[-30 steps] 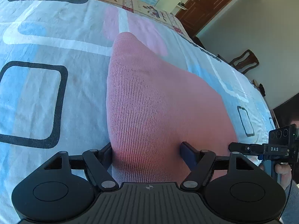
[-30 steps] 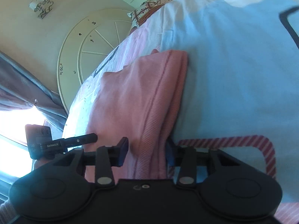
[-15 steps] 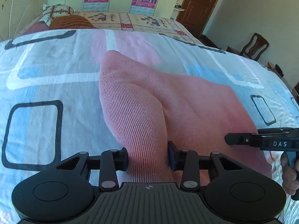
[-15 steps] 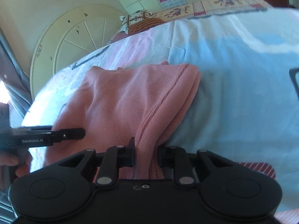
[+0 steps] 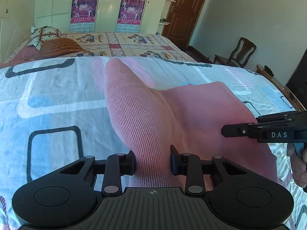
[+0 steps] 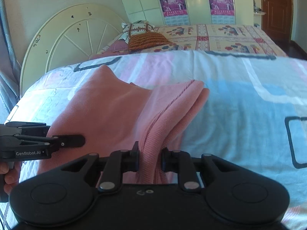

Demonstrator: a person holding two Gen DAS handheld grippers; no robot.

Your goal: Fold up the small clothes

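A pink knitted garment [image 5: 153, 115] lies on the bed, its near edge lifted. My left gripper [image 5: 153, 162] is shut on a bunched fold of its near left part. My right gripper [image 6: 149, 158] is shut on the ribbed hem of the same pink garment [image 6: 107, 111] at its near right part. The right gripper also shows at the right of the left wrist view [image 5: 249, 131], and the left gripper shows at the left of the right wrist view [image 6: 63, 141]. The far end of the garment rests on the sheet.
The bed sheet [image 5: 57, 99] is white with blue, pink and black rectangles. A patterned quilt [image 5: 134, 44] and pillows [image 5: 46, 34] lie beyond. A round headboard [image 6: 63, 38] stands on the left, a wooden chair [image 5: 241, 51] and door [image 5: 184, 11] on the right.
Both grippers closed on the pink garment and rose, lifting its near edge off the sheet. The views tilted up, so the room's far wall now shows.
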